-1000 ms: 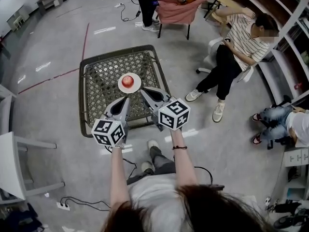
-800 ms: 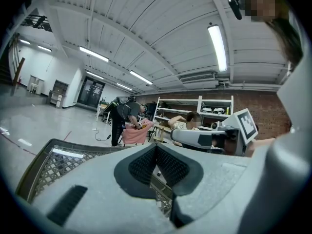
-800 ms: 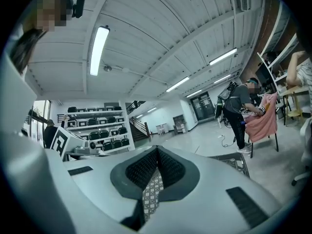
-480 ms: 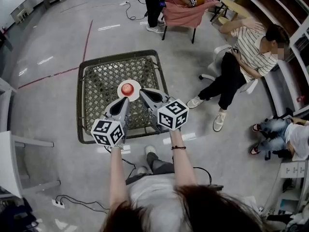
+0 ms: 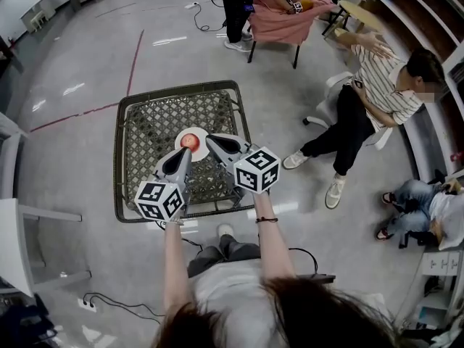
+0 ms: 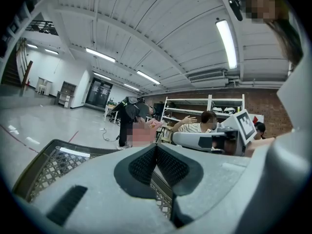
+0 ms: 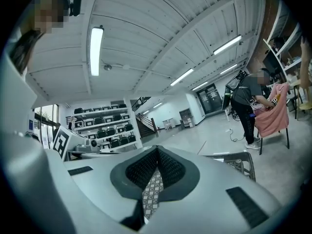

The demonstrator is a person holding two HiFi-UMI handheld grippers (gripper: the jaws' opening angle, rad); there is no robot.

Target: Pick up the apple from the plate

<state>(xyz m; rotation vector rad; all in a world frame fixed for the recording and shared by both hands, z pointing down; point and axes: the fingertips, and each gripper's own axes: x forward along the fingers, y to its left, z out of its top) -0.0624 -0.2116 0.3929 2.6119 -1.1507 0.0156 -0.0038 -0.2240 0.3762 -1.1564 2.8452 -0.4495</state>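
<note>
apple (image 5: 189,141) on plate (image 5: 206,132), mid surface (image 5: 145,122), just far of tips | left tool (image 5: 183,154) clenched, empty | right tool (image 5: 211,140) clenched, empty | risk: shut tips likely to nudge apple off or shove plate unless opened first

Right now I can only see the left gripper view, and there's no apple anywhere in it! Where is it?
Observer: The head view shows the apple sitting on a white plate on the mesh table, just past the tip of the left gripper.
Operator: Is the other gripper near it too?
Observer: Yes. The right gripper points at the plate's right side, so the apple shows between the two tips.
Operator: Is that one holding anything?
Observer: No. The right gripper view shows its fingers closed together with nothing in them.
</note>
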